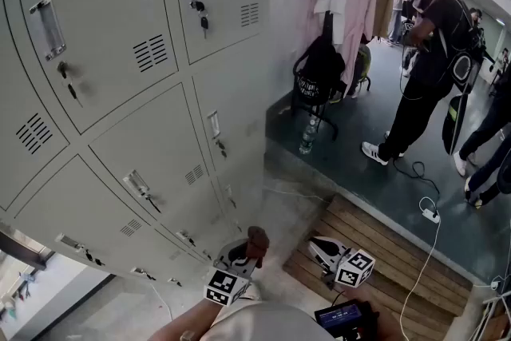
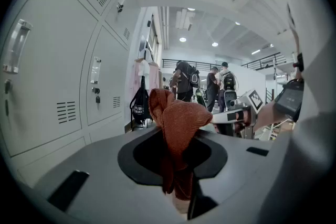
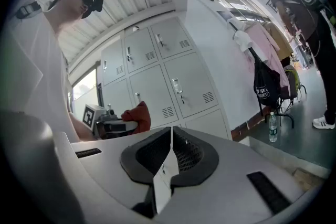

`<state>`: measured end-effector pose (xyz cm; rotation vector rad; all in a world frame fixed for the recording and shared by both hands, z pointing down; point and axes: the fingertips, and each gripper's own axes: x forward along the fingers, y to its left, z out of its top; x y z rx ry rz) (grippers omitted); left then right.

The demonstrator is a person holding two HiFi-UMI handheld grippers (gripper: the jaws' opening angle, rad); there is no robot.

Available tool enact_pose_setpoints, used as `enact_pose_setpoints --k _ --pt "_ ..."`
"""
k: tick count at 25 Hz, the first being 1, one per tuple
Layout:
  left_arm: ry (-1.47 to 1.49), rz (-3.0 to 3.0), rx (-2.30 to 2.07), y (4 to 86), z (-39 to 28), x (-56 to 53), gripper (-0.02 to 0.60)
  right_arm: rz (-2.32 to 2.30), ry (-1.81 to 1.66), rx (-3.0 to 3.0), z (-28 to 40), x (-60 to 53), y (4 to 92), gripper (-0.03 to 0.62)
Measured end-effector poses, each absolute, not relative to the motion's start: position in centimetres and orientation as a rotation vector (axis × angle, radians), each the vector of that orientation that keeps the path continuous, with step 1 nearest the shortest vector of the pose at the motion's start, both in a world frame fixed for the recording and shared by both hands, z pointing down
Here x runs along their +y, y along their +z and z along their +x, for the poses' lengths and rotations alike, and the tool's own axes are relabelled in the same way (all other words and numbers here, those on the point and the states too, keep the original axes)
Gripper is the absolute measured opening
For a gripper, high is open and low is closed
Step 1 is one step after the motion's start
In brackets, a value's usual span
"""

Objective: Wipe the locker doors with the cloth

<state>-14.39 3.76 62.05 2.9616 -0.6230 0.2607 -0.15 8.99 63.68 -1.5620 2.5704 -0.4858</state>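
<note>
- Grey locker doors (image 1: 120, 92) fill the whole left side, with keys (image 1: 204, 21) dangling from a couple of locks.
- Left claw (image 1: 252, 245) sits low, a rusty-brown cloth (image 1: 258, 239) bunched at its tip, near the bottom lockers.
- Right claw (image 1: 321, 248) is just beside it, over wooden boards (image 1: 391, 251).
- Person in black (image 1: 427, 68) stands well off right, near hanging pink clothes (image 1: 355, 4).

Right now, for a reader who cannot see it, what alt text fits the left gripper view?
The left tongs are shut on a rust-brown cloth that bunches upward. Grey locker doors fill the left side; people stand far behind.
</note>
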Motion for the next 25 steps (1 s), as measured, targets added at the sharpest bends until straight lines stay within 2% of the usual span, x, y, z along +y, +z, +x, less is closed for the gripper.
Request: enact_pose_setpoints --k 9,15,20,25 --pt "0.139 2.966 -0.729 58.3 -15.9 -4.5 0.084 -1.563 -0.472 2.663 0.1 -0.2 61.6 0.023" --pt "0.184 2.926 -0.898 56.8 -16.2 -7.7 0.084 -1.432 -0.435 2.792 -0.6 -6.6 62.0 0.023" --pt "0.045 2.978 -1.036 50.0 -15.7 -11.2 0.084 -1.265 -0.279 2.881 -0.7 -13.4 58.7 0.023" --pt "-0.100 3.017 -1.351 37.8 -15.3 -15.8 0.084 -1.075 -0.086 2.876 0.7 -19.7 51.9 0.023"
